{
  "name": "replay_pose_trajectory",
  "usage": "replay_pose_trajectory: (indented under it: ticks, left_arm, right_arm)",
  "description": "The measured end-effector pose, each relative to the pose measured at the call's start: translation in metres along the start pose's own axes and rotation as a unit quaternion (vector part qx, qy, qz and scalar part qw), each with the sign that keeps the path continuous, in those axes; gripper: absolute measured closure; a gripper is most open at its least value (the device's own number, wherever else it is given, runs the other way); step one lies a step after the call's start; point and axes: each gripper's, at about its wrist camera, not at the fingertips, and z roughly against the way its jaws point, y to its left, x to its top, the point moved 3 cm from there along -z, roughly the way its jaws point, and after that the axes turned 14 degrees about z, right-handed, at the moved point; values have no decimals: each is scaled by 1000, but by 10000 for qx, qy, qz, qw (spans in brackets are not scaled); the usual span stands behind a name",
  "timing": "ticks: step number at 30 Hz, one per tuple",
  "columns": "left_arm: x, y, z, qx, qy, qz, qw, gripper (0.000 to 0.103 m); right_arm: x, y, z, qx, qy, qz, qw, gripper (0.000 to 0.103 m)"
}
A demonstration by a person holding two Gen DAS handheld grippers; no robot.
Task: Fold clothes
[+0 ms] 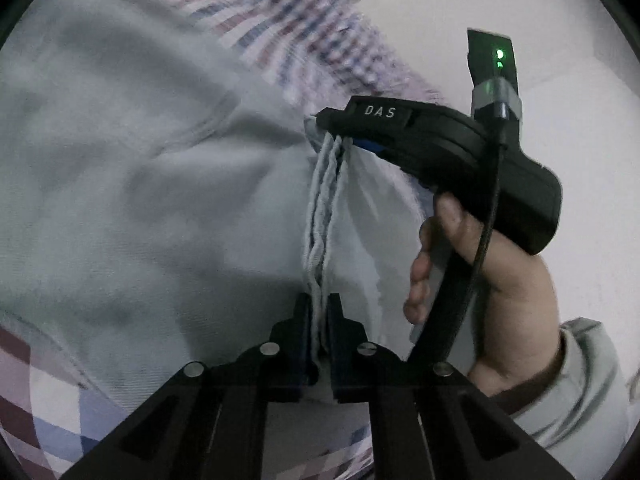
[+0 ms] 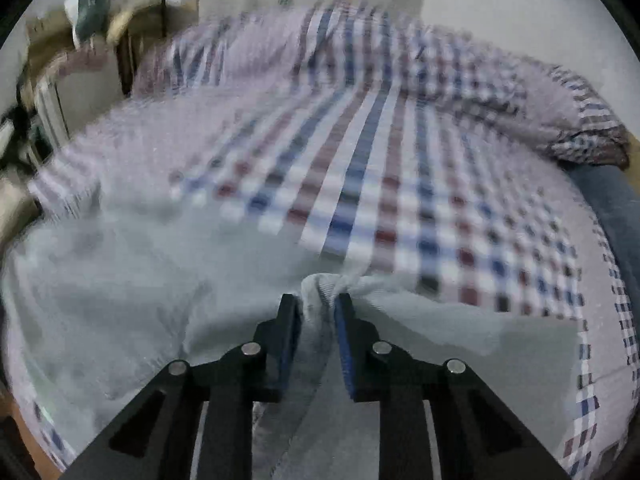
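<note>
So the pale grey garment (image 1: 120,200) is hanging bunched over the checked bedsheet (image 2: 380,200), with the left gripper (image 1: 319,312) and right gripper (image 1: 332,132) both clamped on its stacked edge. Looks mid-fold to me: layers gathered, nothing laid flat or squared yet

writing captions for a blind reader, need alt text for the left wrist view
The left gripper is shut on the bunched edge of a pale grey garment, which stretches up to the right gripper, also shut on that edge and held by a hand. Behind the blurred cloth lies a checked bedsheet.
</note>
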Motion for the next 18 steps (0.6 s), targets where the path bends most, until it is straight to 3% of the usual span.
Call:
replay_pose_trajectory:
  ticks: [3, 6, 9, 11, 13, 14, 16, 18]
  left_arm:
    - [2, 0, 0, 26, 14, -53, 10000, 96]
    - [7, -2, 4, 34, 60, -101, 9999, 96]
    - [19, 3, 22, 12, -130, 68, 9999, 94]
    - [31, 10, 46, -131, -505, 234, 9984, 85]
    - [40, 16, 71, -300, -953, 383, 9943, 59]
    - [45, 22, 85, -387, -1216, 469, 9907, 52]
    - [58, 34, 118, -542, -1815, 687, 9795, 33]
    - [68, 54, 148, -565, -2384, 982, 9645, 30]
  right_arm:
    - [-6, 13, -23, -28, 278, 204, 9994, 66]
    - [-3, 18, -17, 10, 203, 332, 9992, 51]
    - [0, 8, 10, 125, -95, 199, 9997, 47]
    - [0, -3, 38, 226, -410, -44, 9989, 40]
    - [-3, -16, 68, 362, -734, -324, 9961, 34]
    - [-5, -21, 81, 429, -875, -443, 9943, 30]
    - [-12, -26, 100, 584, -1041, -548, 9913, 29]
    - [-24, -22, 112, 755, -1094, -571, 9895, 29]
